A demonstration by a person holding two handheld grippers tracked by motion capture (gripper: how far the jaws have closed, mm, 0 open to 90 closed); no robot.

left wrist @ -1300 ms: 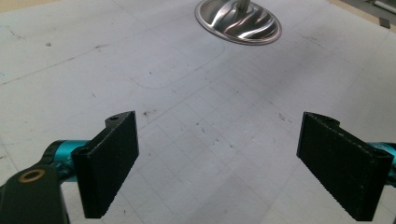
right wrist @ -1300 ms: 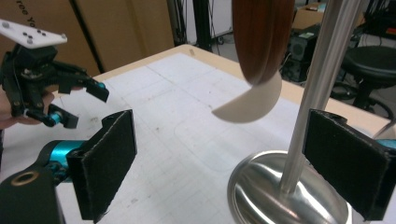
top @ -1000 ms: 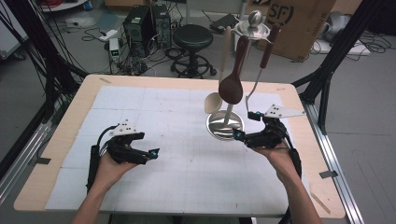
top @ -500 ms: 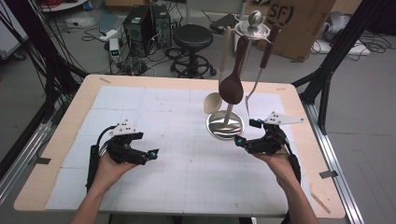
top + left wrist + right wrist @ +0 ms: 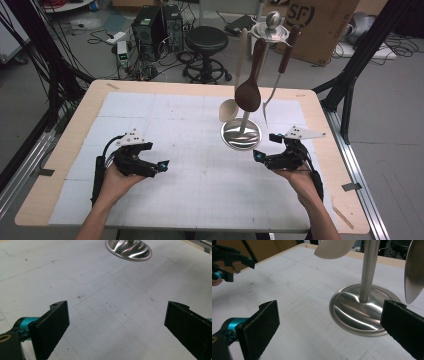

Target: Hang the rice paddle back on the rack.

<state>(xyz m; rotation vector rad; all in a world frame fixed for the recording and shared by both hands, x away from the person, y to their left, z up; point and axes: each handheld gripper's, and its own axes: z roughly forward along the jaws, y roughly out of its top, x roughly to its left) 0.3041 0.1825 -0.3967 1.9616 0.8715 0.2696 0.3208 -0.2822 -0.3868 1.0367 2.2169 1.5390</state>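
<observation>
Fingers of both grippers spread wide, nothing held. High view: left gripper (image 5: 159, 165) low over the white mat (image 5: 165, 125) at table's (image 5: 75, 125) left-front, held by person's left hand (image 5: 117, 175), jaws pointing right twd centre. Right gripper (image 5: 259, 156) at right-front, in right hand (image 5: 295, 172), jaws pointing left, tips just beside the utensil stand (image 5: 241, 134) base, not touching. Stand sits right of centre on mat; round steel base, upright pole, hanging from its top a brown spoon (image 5: 248, 92), a pale spoon (image 5: 229, 110) and a fork (image 5: 270, 97). Left gripper view: two black pads (image 5: 53, 325) far apart, bare gridded mat betw them; stand's base at top edge, well apart from jaws. Right gripper view: pads (image 5: 259, 327) wide apart, stand base (image 5: 359, 310) near, ahead and betw them, closer to right pad; pole rises vert.; pale spoon bowl (image 5: 334, 248) hangs above, clear of mat; steel utensil edge (image 5: 413, 270) at far right; left gripper (image 5: 227, 260) at upper left, well apart.
</observation>
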